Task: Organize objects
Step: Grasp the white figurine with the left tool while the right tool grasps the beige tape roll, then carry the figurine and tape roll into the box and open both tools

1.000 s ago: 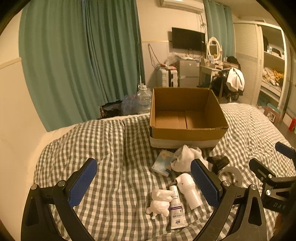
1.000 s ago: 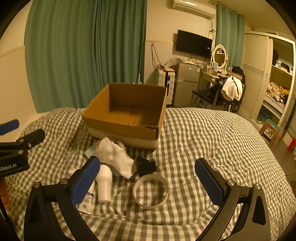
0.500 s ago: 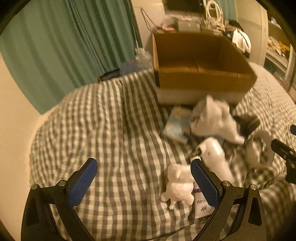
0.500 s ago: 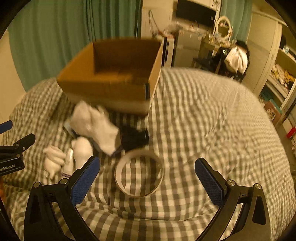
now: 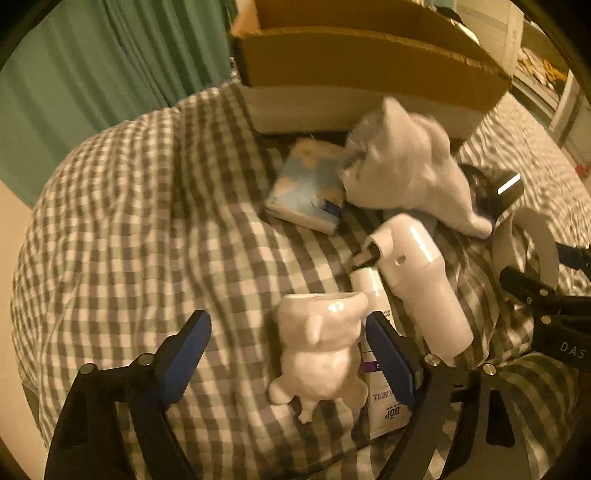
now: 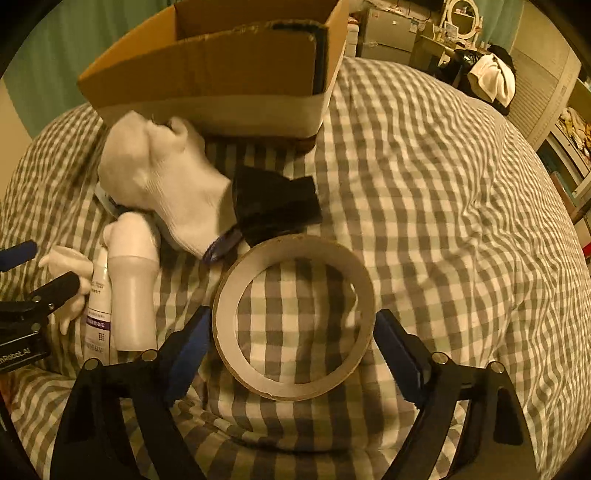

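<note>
Green curtains [image 5: 110, 74] hang behind the checked bed [image 6: 443, 184], with a round mirror [image 6: 461, 14] and a fridge [image 6: 388, 33] beyond.

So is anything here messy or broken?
Messy, yes; nothing looks broken. The cardboard box looks empty in the part that shows, while the white figurine, spray bottle, tube, sock and tape ring lie jumbled on the bed. The figurine is tipped over.

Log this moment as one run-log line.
left gripper: open, around white figurine | right gripper: open, around tape ring | cardboard box: nothing visible inside
</note>
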`<state>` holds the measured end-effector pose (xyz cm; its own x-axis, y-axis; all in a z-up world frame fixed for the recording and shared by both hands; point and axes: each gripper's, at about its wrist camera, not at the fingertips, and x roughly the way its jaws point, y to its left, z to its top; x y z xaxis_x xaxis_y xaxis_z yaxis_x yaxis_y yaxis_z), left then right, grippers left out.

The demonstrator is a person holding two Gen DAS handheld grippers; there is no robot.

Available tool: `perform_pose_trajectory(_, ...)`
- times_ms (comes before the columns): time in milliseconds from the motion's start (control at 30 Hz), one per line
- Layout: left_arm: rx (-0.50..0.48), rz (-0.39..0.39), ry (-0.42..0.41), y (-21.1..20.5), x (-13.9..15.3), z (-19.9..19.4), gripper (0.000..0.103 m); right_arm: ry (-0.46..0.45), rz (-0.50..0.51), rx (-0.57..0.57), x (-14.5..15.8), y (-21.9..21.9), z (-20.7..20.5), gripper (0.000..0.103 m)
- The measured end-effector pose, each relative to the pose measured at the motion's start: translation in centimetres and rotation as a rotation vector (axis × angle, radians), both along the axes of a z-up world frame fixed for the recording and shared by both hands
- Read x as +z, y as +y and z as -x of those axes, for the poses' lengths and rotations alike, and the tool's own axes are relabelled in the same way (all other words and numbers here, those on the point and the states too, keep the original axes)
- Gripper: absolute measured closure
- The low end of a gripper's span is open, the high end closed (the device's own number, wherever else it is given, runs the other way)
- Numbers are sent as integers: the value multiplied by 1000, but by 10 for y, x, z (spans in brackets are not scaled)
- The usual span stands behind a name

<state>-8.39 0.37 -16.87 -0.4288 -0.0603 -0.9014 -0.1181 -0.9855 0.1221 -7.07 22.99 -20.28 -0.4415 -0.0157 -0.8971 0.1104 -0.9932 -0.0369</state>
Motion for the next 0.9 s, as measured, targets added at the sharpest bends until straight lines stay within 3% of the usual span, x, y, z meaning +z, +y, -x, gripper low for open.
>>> perform_pose_trajectory(200, -7, -5, -27, 3, -8, -2, 49, -10, 12, -8, -3, 3, -1, 22)
perform_pose_trajectory(400, -7, -8, -22, 2, -2, -11, 49, 10, 10, -14, 1, 5, -6, 22)
perform_pose_trajectory(600, -8, -16, 20, 2, 26, -29, 50, 54, 4, -18, 16, 6, -14, 23)
perform_pose_trajectory(900, 38, -28, 138, -14, 84, -39, 50, 184, -10, 35, 70, -14, -31, 23)
